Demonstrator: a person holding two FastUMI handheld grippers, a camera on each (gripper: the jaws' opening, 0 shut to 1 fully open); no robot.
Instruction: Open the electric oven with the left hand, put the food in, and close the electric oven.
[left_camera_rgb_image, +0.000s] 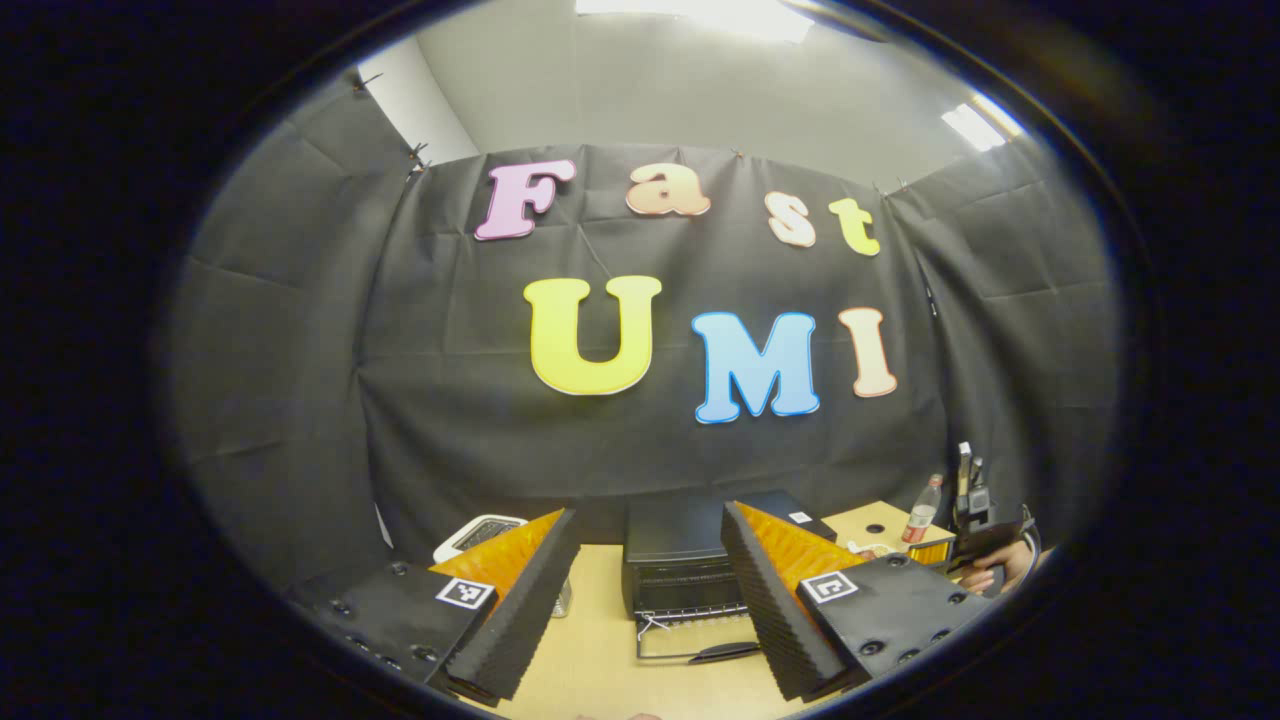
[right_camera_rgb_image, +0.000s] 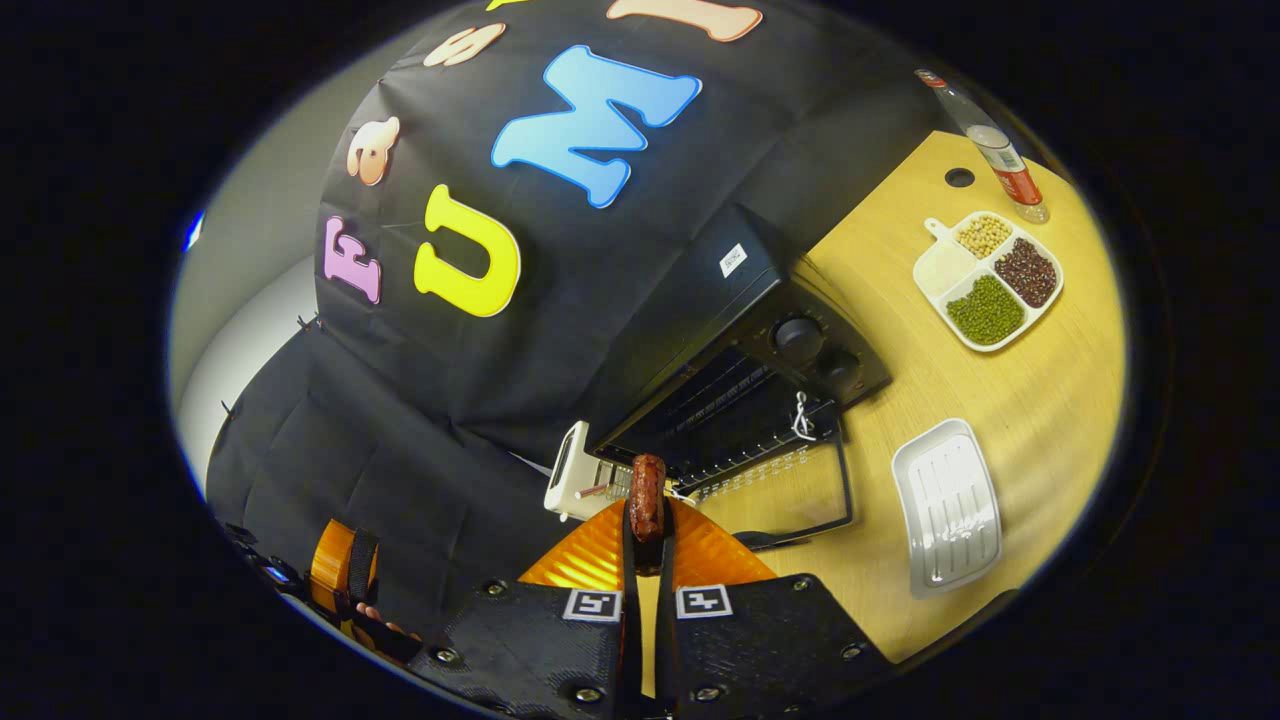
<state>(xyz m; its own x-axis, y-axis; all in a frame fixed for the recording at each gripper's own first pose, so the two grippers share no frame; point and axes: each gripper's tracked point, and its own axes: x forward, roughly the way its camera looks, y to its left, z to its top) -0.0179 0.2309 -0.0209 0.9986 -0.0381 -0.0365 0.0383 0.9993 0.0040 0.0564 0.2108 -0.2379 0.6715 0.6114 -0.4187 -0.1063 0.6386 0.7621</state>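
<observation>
The desk (right_camera_rgb_image: 1000, 400) carries everything, and the largest thing on it is the electric oven (right_camera_rgb_image: 740, 330), a dark metal box standing against the booth's cloth wall with two knobs on its front. Its door (right_camera_rgb_image: 790, 480) is already dropped open and lies flat toward the near edge of the desk, with the wire rack showing in the mouth behind it. The door looks stiff and hinged at the bottom, fairly heavy for its size, and the place to take it is the bar handle (left_camera_rgb_image: 722, 653) along its free edge, which should be lifted in an arc and not pushed straight. Just beside the oven door sits a white ridged tray (right_camera_rgb_image: 945, 505), and farther from the oven a divided dish of beans (right_camera_rgb_image: 988, 280) and a bottle (right_camera_rgb_image: 1000, 160). The left tool (left_camera_rgb_image: 650, 585) hangs in front of the oven with its fingers spread wide and nothing between them, the door handle lying low between them. The right tool (right_camera_rgb_image: 646, 520) is pinched narrow on the food, a small brown sausage (right_camera_rgb_image: 646, 497) held upright at the fingertips just in front of the oven mouth. It looks light, soft and probably greasy, so the grip should stay gentle and near its middle, and it should be laid on the rack, not dropped.
</observation>
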